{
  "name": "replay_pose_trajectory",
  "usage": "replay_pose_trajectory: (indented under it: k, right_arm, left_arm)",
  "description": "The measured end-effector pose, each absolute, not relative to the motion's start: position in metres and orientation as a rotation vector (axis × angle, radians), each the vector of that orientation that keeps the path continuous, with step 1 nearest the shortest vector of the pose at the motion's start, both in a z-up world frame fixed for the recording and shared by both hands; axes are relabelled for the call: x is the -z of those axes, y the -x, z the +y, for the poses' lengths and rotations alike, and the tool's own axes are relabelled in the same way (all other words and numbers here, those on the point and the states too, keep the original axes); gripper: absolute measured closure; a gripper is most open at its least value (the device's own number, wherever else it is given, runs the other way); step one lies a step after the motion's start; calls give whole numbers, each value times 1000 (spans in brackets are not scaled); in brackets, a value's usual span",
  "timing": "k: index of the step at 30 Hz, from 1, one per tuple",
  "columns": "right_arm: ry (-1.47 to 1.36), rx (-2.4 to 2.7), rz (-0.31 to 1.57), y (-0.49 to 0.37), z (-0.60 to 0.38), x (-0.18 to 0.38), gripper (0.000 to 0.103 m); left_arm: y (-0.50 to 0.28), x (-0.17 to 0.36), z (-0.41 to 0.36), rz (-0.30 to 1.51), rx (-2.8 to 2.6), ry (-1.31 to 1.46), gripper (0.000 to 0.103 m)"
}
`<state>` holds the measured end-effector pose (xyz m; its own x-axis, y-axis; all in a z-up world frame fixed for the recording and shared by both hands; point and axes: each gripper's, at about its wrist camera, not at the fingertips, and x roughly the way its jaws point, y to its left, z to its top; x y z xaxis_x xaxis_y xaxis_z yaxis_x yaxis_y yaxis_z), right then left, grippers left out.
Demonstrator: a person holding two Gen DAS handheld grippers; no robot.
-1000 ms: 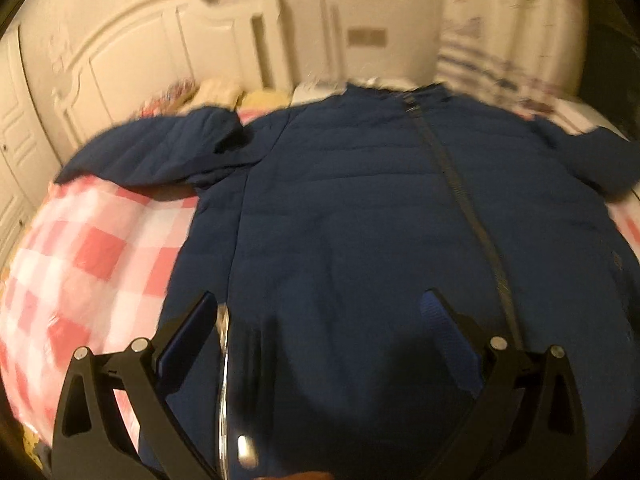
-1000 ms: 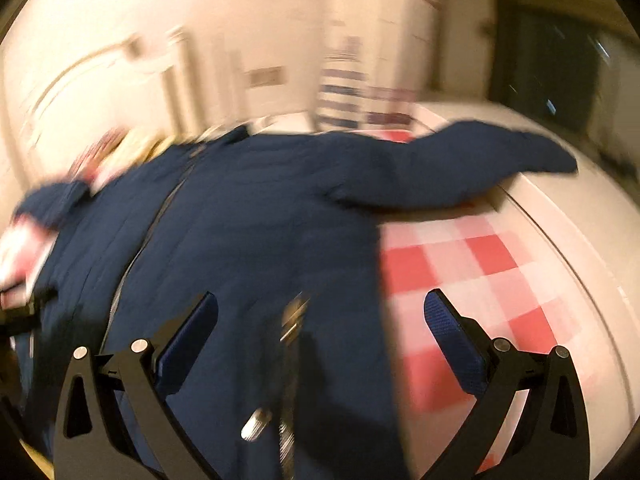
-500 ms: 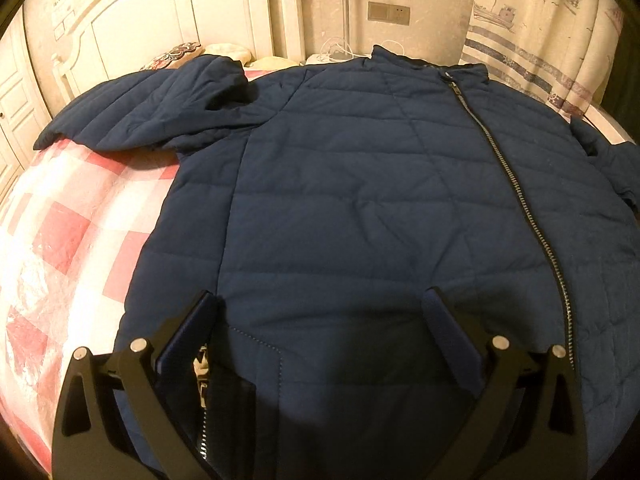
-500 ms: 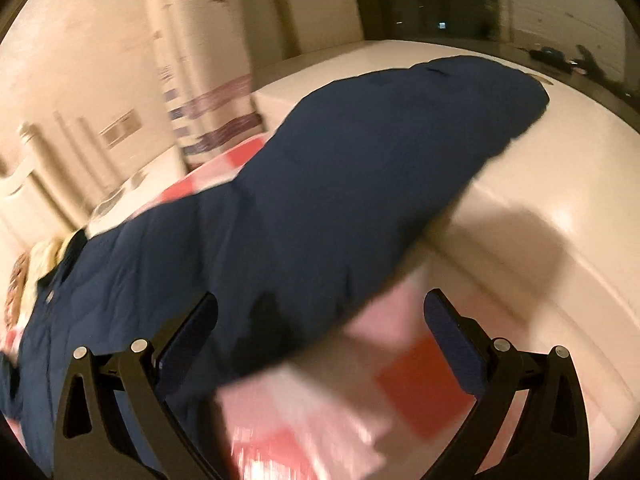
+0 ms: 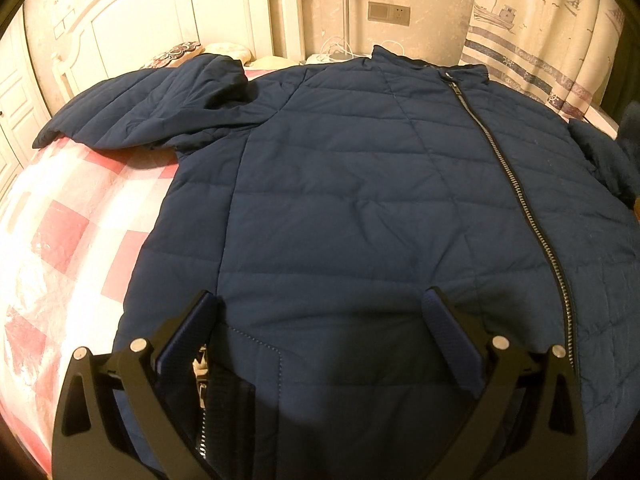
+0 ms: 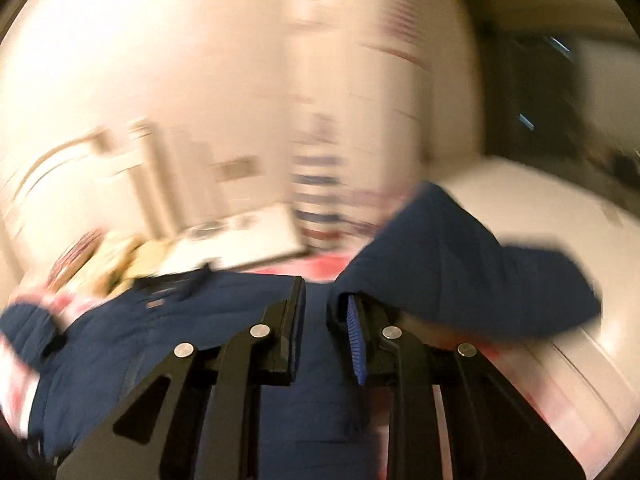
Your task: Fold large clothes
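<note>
A navy quilted jacket [image 5: 360, 200] lies flat, front up and zipped, on a red and white checked bed [image 5: 60, 248]. Its left sleeve [image 5: 140, 116] spreads out toward the headboard. My left gripper [image 5: 320, 320] is open and empty, just above the jacket's hem near a pocket zip. In the blurred right wrist view my right gripper [image 6: 324, 312] is nearly shut on the jacket's right sleeve [image 6: 460, 276], which is lifted off the bed and hangs from the fingers. The jacket's body [image 6: 180, 320] lies to the left of it.
A white headboard [image 5: 160, 20] and pillows [image 5: 224, 50] stand behind the jacket. A striped curtain [image 5: 540, 40] hangs at the back right. A white ledge [image 6: 560, 220] runs along the bed's right side, with a dark window [image 6: 540, 92] beyond.
My right gripper has closed on the right sleeve and lifted it, swinging back toward the jacket. My left gripper has stayed open over the hem.
</note>
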<state>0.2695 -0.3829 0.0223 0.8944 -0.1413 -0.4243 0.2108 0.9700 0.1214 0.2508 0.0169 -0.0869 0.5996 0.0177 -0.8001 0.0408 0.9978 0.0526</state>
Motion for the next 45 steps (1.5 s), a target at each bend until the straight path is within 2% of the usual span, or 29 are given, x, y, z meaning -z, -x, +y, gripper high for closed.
replay_pose_trajectory:
  k: [6, 12, 14, 15, 16, 17, 18, 22, 25, 30, 36, 45]
  right_arm:
    - [-9, -60, 500, -284, -277, -11, 80]
    - [159, -199, 816, -316, -208, 67, 79]
    - [141, -222, 913, -312, -202, 83, 68]
    - [131, -234, 914, -305, -199, 83, 57]
    - [111, -250, 916, -299, -201, 79, 36]
    - [99, -255, 918, -295, -203, 75, 26]
    - [79, -260, 894, -283, -208, 66, 21]
    - [22, -224, 755, -238, -244, 35, 26]
    - [-196, -102, 704, -223, -303, 23, 28]
    - [-521, 34, 713, -203, -390, 48, 35]
    - [-566, 202, 672, -188, -408, 83, 35]
    - [-705, 263, 640, -166, -430, 98, 36]
  left_arm:
    - [-251, 87, 17, 928, 15, -65, 2]
    - [-251, 87, 18, 928, 16, -64, 2]
    - [-251, 87, 18, 928, 16, -64, 2]
    - [-251, 87, 18, 928, 15, -65, 2]
    - [-251, 87, 18, 928, 15, -65, 2]
    - [-251, 87, 17, 928, 15, -65, 2]
    - [-251, 87, 18, 928, 15, -65, 2]
    - [-251, 87, 17, 927, 14, -68, 2]
    - [-251, 87, 17, 926, 14, -69, 2]
    - [-243, 73, -1, 907, 38, -166, 3]
    - [-213, 16, -114, 567, 213, -536, 2]
    - [-264, 40, -256, 548, 442, -731, 7]
